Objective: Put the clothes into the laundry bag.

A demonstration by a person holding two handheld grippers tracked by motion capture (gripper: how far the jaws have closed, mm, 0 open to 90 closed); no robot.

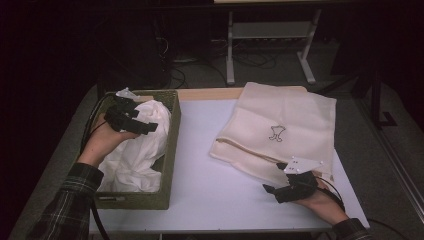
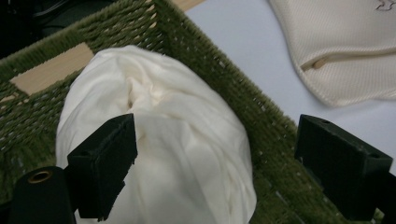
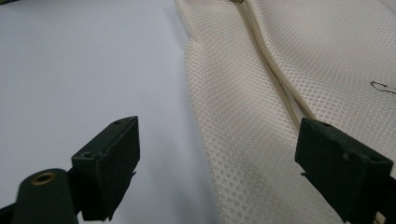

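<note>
High view, basket: we see a green woven basket at the table's left edge, and inside it a bundle of white cloth heaped up above the rim.
High view, left gripper: our left gripper hangs over the far end of the basket, right on top of the white cloth; from here we cannot tell the jaw gap.
High view, mesh bag: a cream mesh bag lies flat on the white table, well apart from the basket, a small dark drawing on its face.
High view, right gripper: our right gripper sits low at the bag's near corner.
Left gripper view, jaws: spread wide, nothing clamped; one jaw is over the white cloth, the other out beyond the basket wall.
Left gripper view, contents: the cloth bulges as a rounded, gathered mound inside the weave, and a tan label shows on the far wall.
Right gripper view, jaws: wide apart and holding nothing.
Right gripper view, bag: the mesh bag runs between the jaws, its zip line shut as far as we see; bare table to the left.
</note>
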